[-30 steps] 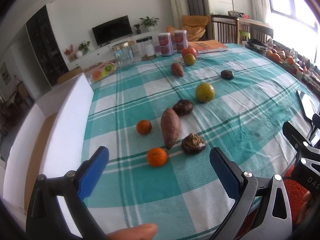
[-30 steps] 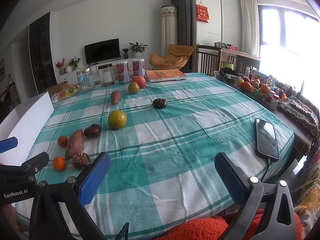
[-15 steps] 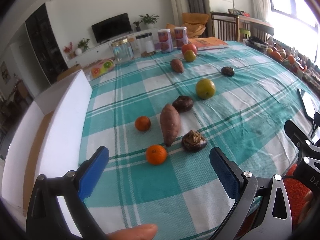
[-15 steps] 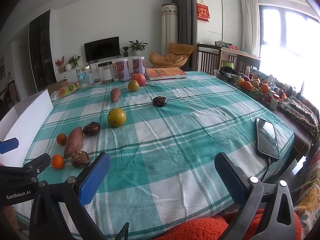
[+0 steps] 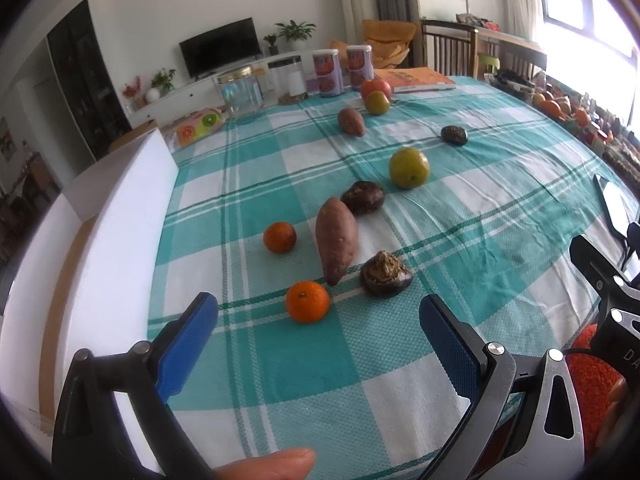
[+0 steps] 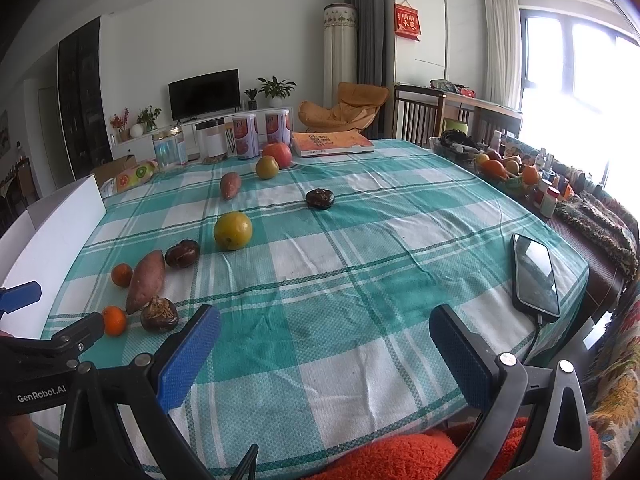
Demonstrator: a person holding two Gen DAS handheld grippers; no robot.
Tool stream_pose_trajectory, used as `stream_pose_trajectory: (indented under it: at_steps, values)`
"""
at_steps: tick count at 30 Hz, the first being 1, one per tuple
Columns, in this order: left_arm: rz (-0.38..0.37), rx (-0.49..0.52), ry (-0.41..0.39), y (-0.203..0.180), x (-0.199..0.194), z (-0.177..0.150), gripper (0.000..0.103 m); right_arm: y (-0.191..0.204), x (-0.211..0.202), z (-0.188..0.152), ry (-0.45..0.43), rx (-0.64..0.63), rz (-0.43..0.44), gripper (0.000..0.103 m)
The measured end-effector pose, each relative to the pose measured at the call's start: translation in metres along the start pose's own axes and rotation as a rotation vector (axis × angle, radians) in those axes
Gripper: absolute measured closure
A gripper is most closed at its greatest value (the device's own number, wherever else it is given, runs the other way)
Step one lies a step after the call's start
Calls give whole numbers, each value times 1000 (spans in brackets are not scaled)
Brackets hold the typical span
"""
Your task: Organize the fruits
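Fruits lie scattered over the teal checked tablecloth (image 5: 460,208). Nearest my left gripper (image 5: 318,330) I see a small orange (image 5: 307,301), with a sweet potato (image 5: 335,238) just beyond it and a dark water chestnut (image 5: 385,275) to its right. A second small orange (image 5: 279,237) sits left of the sweet potato, and a yellow-green round fruit (image 5: 409,168) lies farther off. A white box (image 5: 120,216) runs along the table's left edge. My left gripper's fingers are spread wide, holding nothing. My right gripper (image 6: 324,346) hovers above the near edge, fingers likewise spread and empty; a phone (image 6: 535,274) lies at its right.
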State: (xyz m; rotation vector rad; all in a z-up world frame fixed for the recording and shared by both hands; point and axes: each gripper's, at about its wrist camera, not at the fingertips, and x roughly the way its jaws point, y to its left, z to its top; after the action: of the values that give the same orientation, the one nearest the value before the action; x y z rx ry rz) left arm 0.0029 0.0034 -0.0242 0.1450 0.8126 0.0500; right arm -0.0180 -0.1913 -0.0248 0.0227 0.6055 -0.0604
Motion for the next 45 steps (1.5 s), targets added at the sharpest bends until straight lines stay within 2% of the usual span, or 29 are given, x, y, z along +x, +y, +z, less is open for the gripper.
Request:
stream_pose_trajectory:
  at_steps: [7,16,27,45]
  values:
    - [-19,-11,21,4,5,-2,2,0,0,0,2,-4,-3,0]
    - [-111,-70,128,17,30,-18,2,0,3,-1,10,-15,0,0]
    - [-131,-78,221,15,58,-33,2,2,3,1,20,-13,2,0]
    - [-135,-73,207,19,68,-38,0,1,4,1,21,-13,2,0]
